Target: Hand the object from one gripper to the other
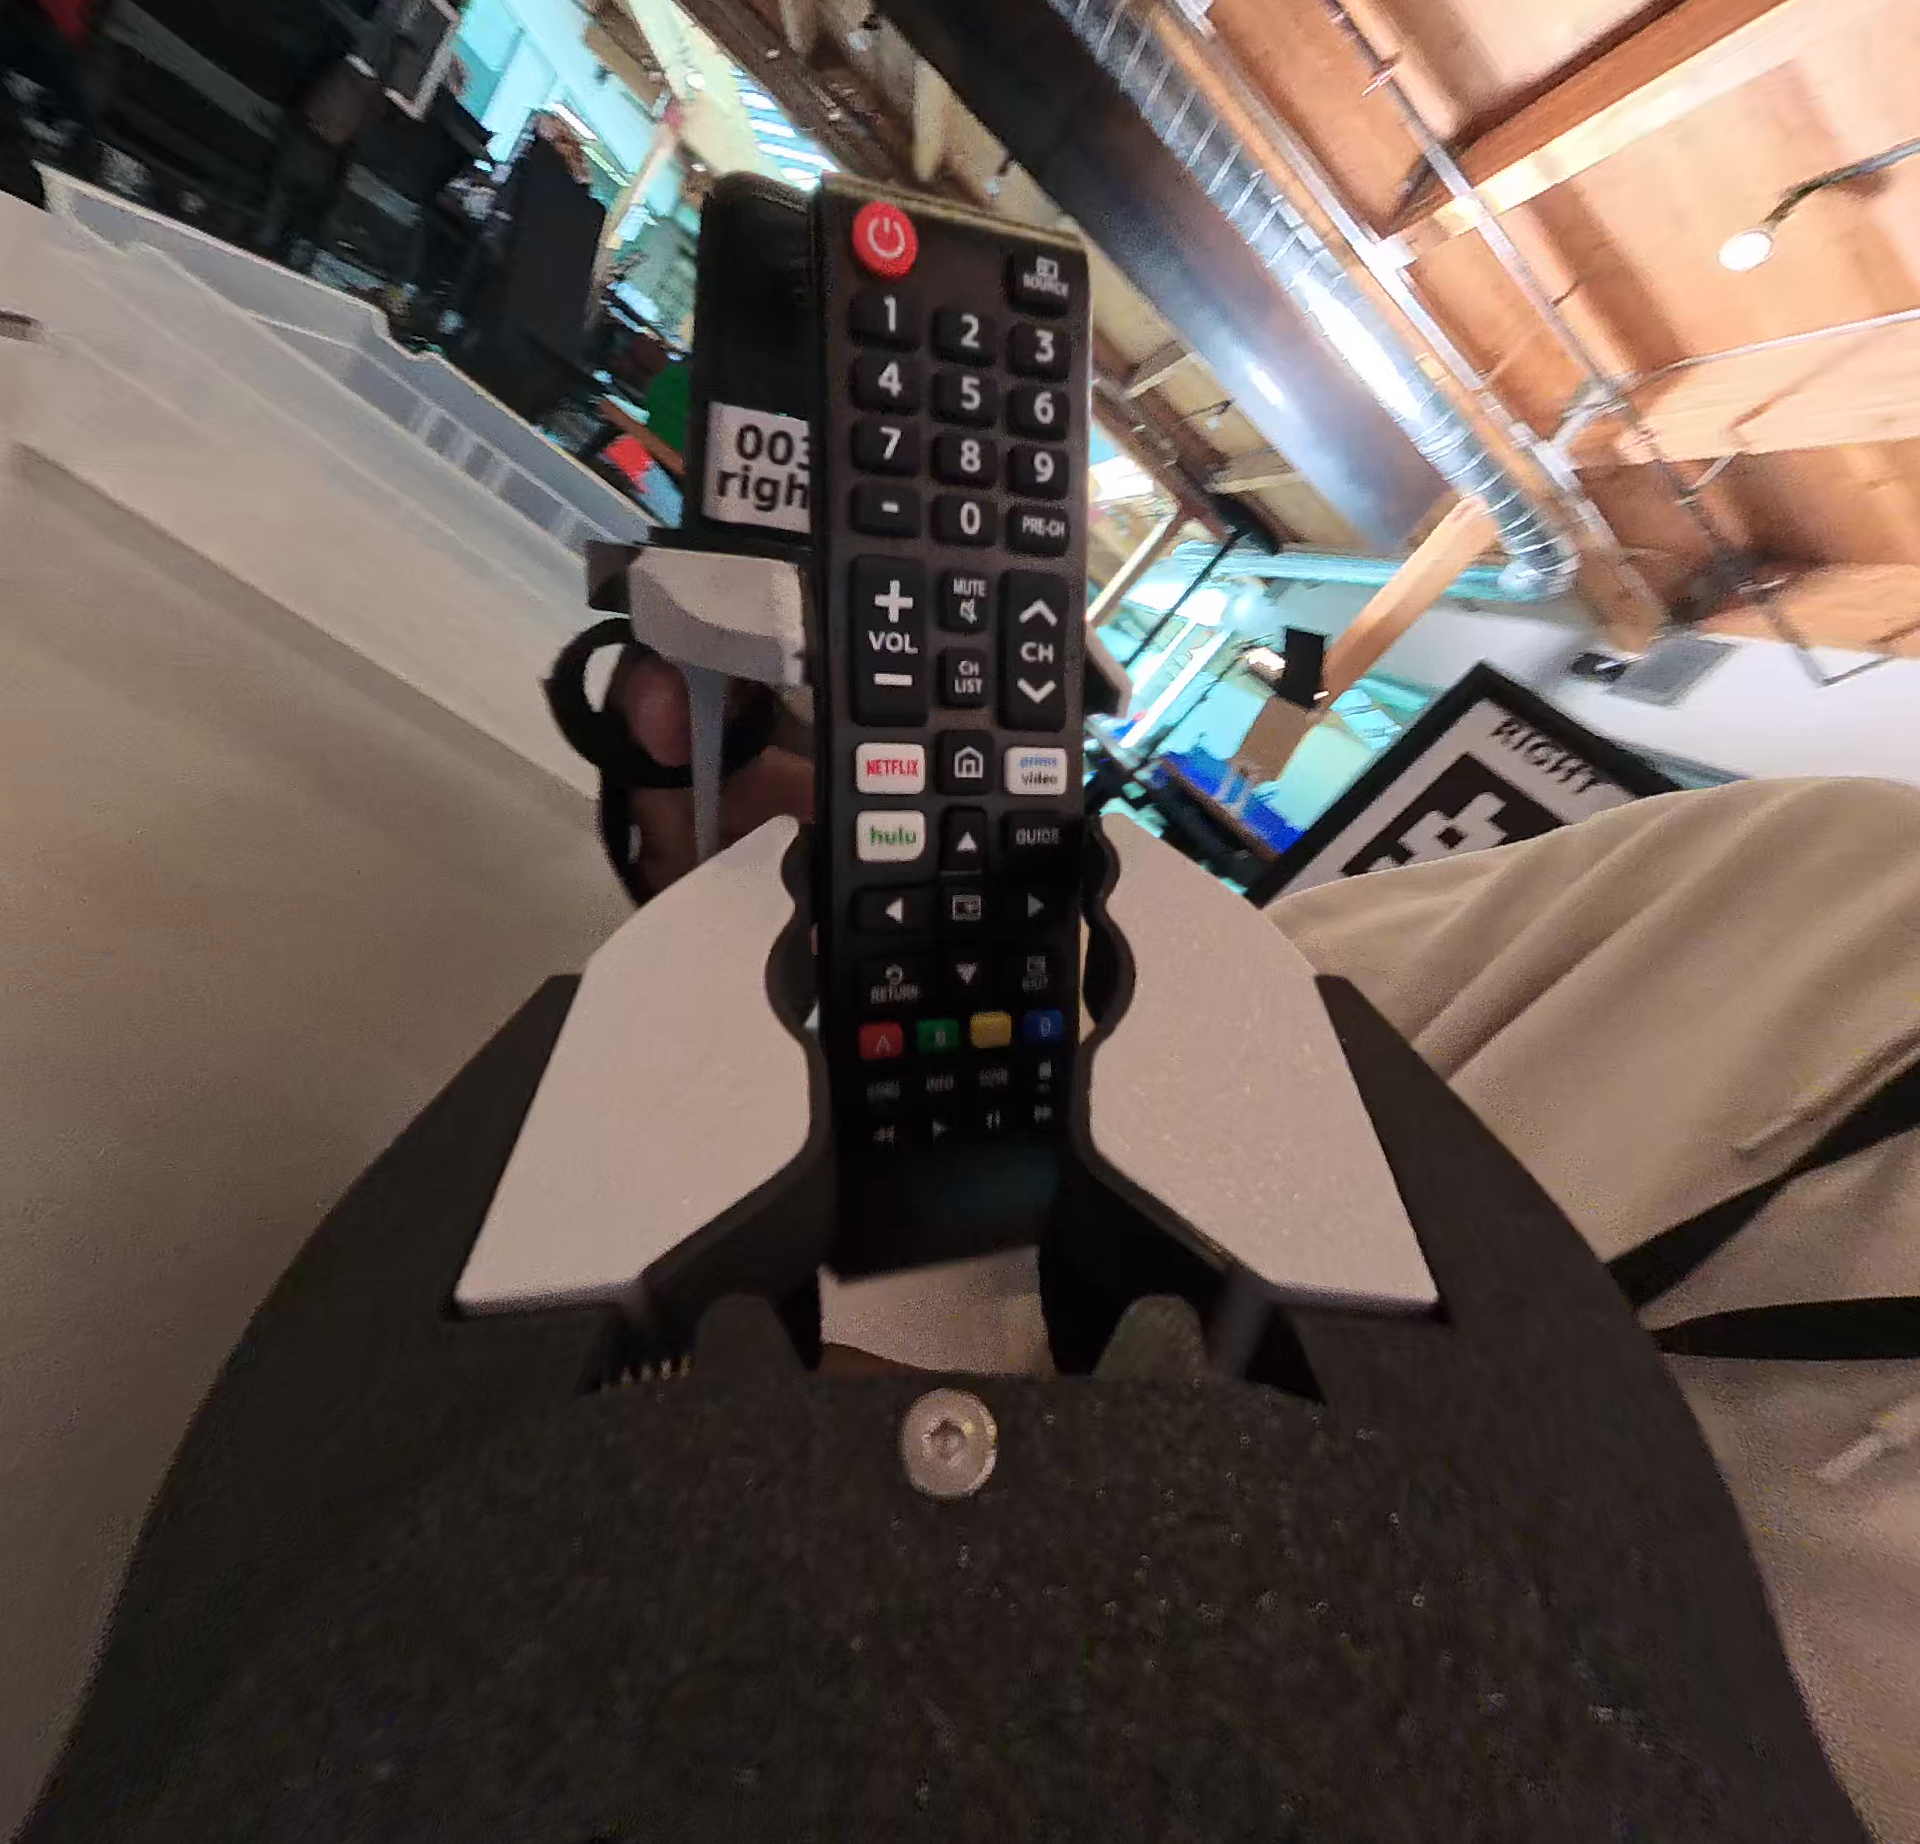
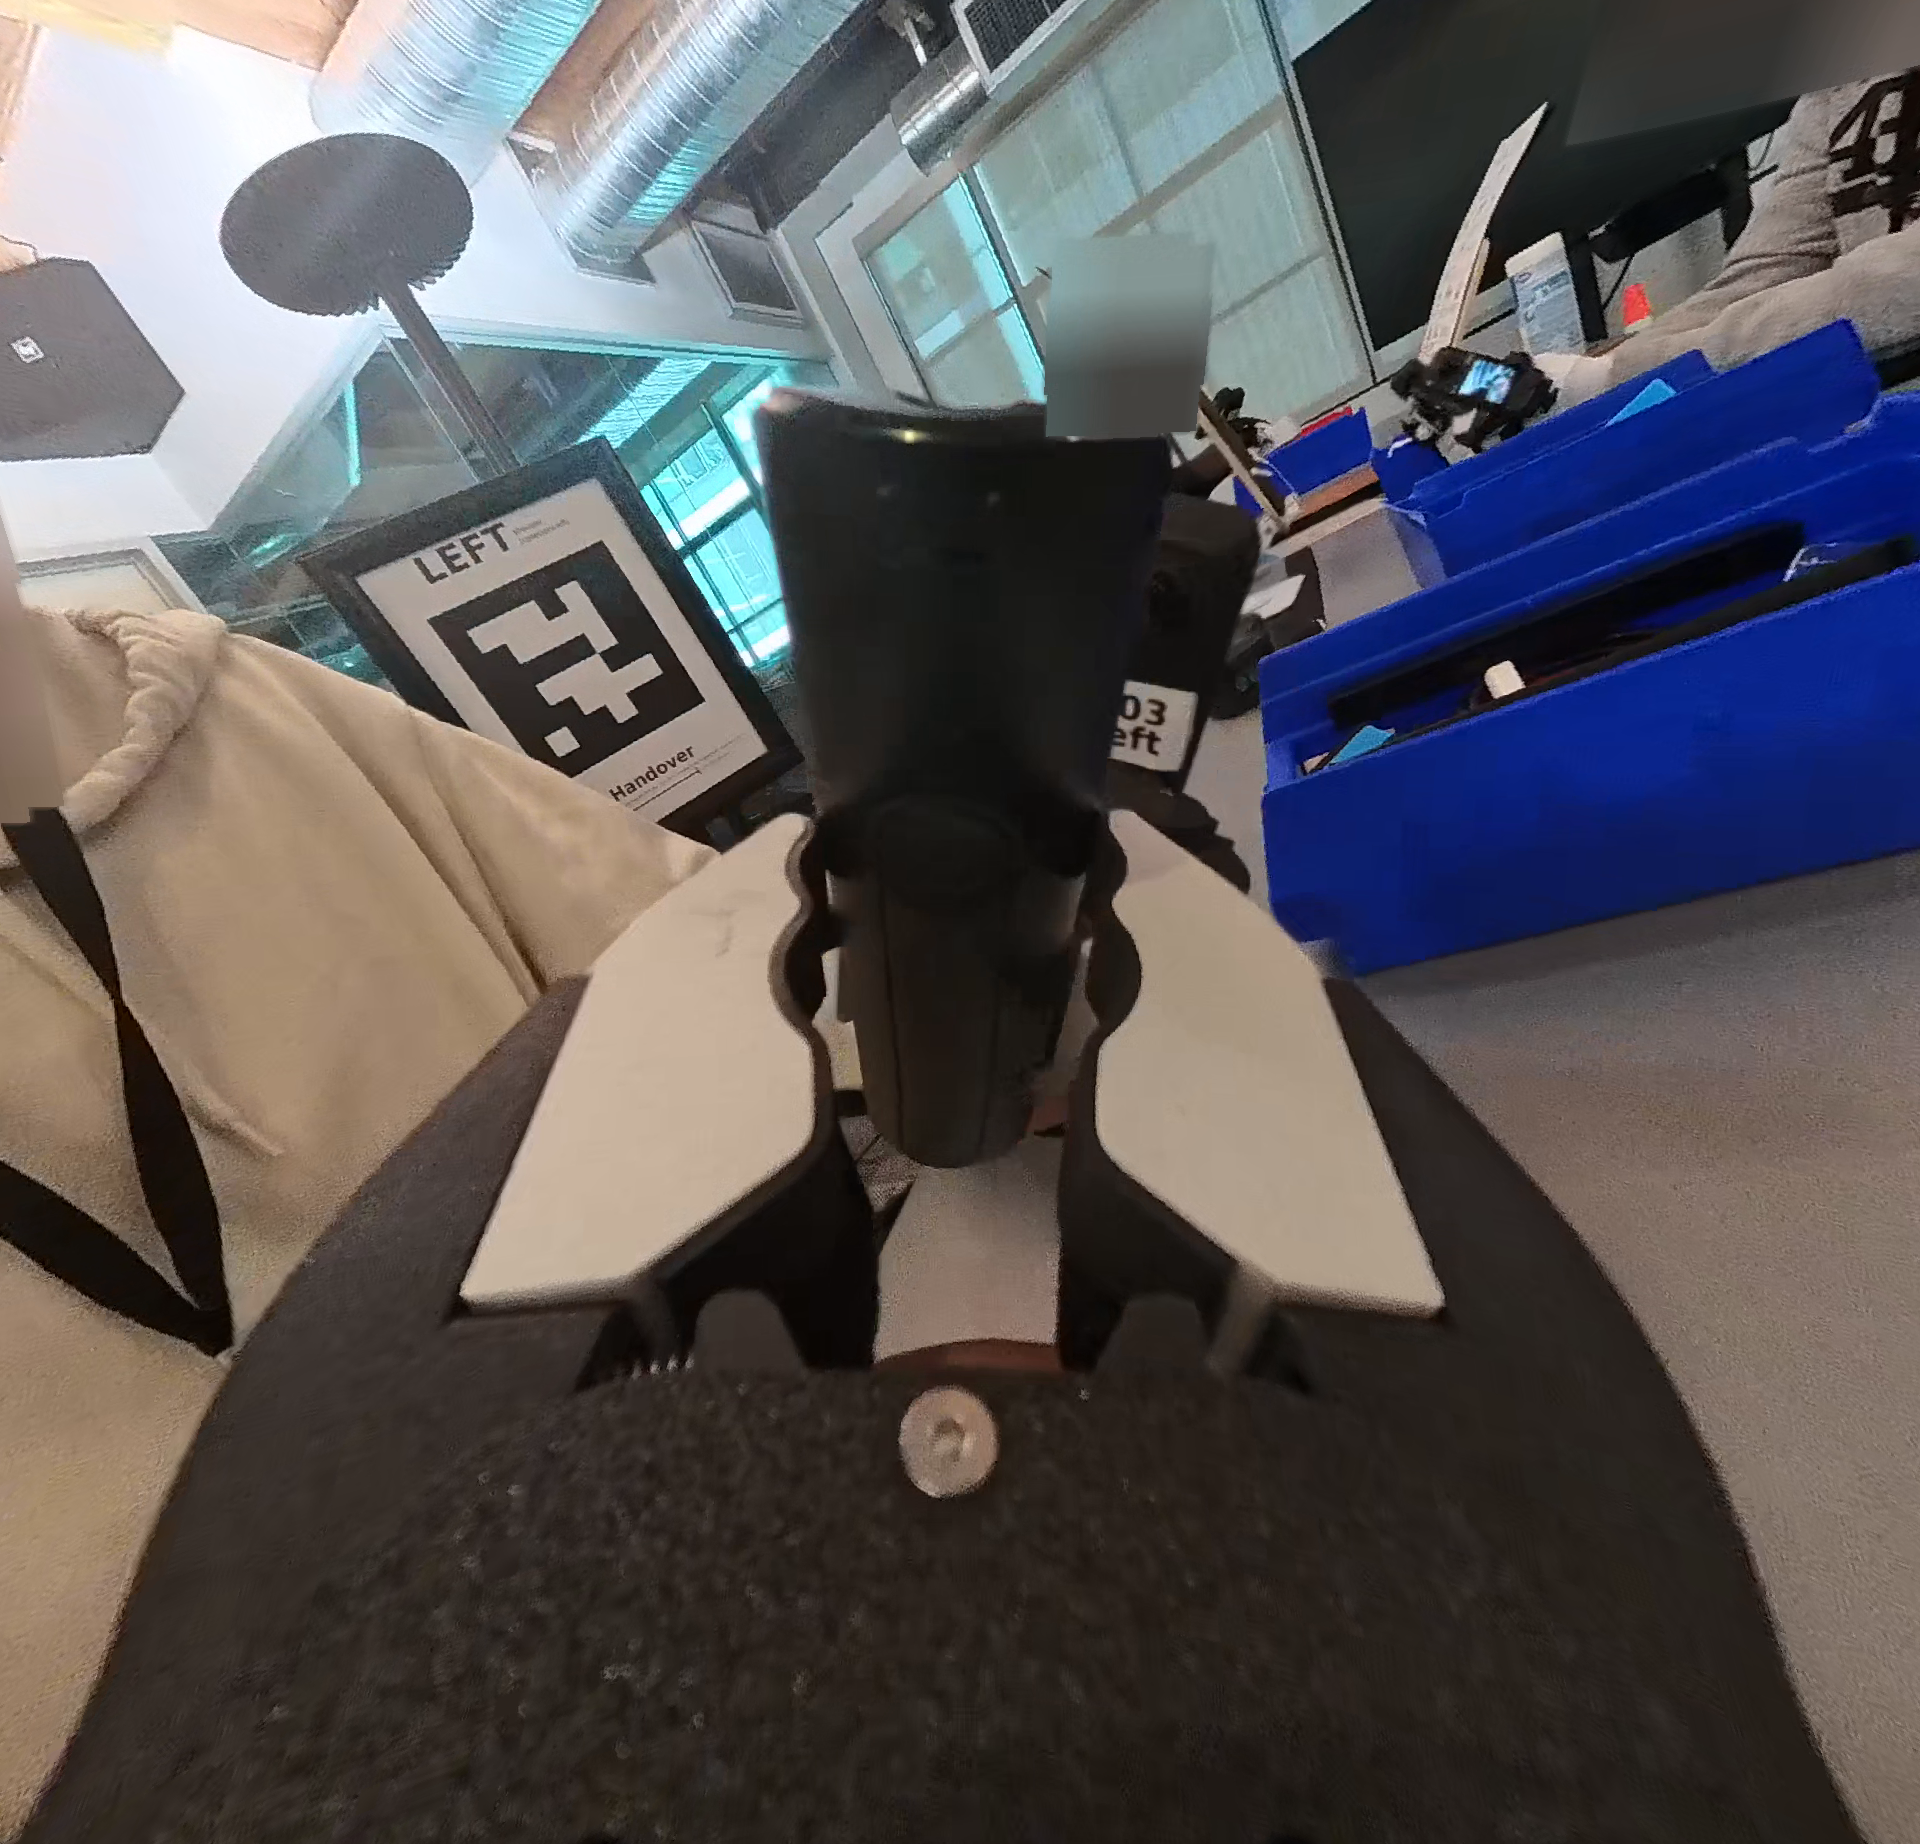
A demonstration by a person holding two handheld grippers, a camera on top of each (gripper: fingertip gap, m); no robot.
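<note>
Two grippers clamp one black remote (image 1: 961, 714) in mid-air. Its long axis runs away along the left gripper (image 1: 951, 921), which pinches the lower button end. Facing the remote's plain back, the right gripper (image 2: 956, 921) is closed near one end.

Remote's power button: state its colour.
Red, on the black remote; its power button shows best in the left wrist view.

Ceiling: wooden panels (image 1: 1558, 80), silver duct (image 2: 499, 38)
Windows: large glazed panes (image 2: 1122, 132)
Table: grey surface (image 2: 1610, 1119), blue bins (image 2: 1558, 818)
Furniture: dark monitor (image 2: 1455, 132), black lamp (image 2: 343, 205)
</note>
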